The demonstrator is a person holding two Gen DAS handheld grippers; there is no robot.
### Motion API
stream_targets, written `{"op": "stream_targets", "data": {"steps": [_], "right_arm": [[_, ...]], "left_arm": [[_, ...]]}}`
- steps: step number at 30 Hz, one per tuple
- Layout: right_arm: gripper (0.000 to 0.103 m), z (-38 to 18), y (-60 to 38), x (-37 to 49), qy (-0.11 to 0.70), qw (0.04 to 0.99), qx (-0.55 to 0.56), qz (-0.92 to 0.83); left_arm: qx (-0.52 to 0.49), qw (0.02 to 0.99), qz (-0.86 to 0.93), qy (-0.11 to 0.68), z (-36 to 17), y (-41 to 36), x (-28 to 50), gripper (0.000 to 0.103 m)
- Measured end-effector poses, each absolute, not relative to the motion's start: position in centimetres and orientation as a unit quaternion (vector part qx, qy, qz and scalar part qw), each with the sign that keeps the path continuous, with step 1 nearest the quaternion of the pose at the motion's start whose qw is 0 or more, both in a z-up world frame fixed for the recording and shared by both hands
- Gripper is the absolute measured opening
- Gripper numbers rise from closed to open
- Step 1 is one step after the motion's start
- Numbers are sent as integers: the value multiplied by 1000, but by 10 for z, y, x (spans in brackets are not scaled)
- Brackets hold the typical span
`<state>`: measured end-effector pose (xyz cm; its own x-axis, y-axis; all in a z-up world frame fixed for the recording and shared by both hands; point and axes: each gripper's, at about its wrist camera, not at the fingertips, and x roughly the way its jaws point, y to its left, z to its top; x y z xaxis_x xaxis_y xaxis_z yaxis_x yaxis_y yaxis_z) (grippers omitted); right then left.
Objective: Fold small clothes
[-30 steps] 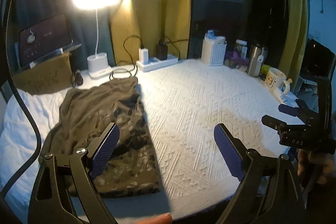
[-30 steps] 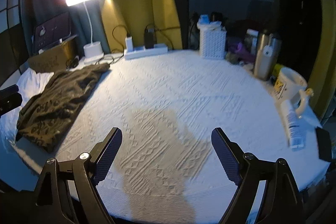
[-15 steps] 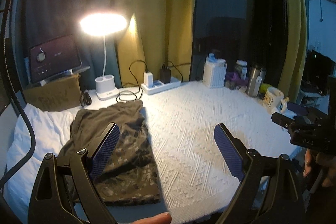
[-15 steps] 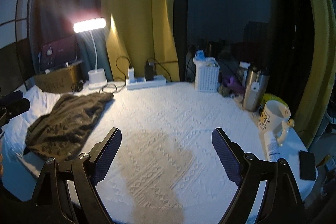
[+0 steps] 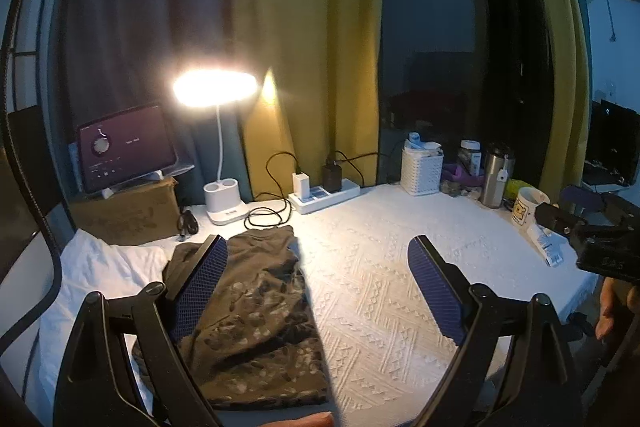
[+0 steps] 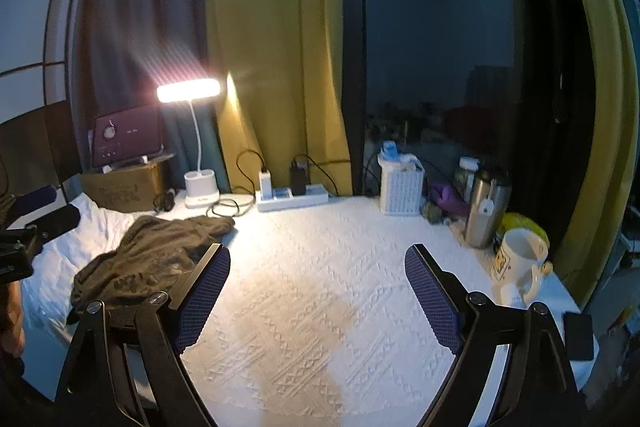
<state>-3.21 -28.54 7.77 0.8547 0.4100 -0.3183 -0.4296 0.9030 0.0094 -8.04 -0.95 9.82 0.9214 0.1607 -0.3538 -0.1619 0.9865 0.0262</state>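
Left gripper (image 5: 316,283): jaws spread wide and empty, raised above the near edge of the bench; over the last second this view has tilted up and drawn back, so more curtain and window show and the bench sits lower in the picture.
Right gripper (image 6: 316,291): jaws likewise wide apart, holding nothing; its view has risen in the same way, from looking down at the cloth cover to looking across it.
Garment (image 5: 248,311): a dark olive, patterned small garment, lying on the left part of the bench; it looks roughly doubled over, with the near edge fairly straight and the far end rumpled toward the desk lamp (image 5: 216,93). Its place and outline match those of a second ago.
White cover (image 6: 320,267): textured cloth over the bench, bare in the middle and right.
Plain white cloth (image 5: 92,275): lies to the left of the garment, partly under it.
Bystanders: power strip (image 6: 292,197), white basket (image 6: 402,189), steel flask (image 6: 484,211) and mug (image 6: 520,259) stand along the far and right edges, well apart from the garment.
Meaning of the change: both grippers withdraw with nothing between them while the garment stays put; this reads as a release and retreat after a fold.
Task state (judgement): this garment appears finished or nearly so; whether another fold is due cannot be told.
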Motion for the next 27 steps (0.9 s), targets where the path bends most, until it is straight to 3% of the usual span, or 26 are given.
{"op": "stream_targets", "data": {"steps": [27], "right_arm": [[94,141,-243,-83,73,964,-59,250]], "left_arm": [[-11,986,118,116,137,13,-118,91]]}}
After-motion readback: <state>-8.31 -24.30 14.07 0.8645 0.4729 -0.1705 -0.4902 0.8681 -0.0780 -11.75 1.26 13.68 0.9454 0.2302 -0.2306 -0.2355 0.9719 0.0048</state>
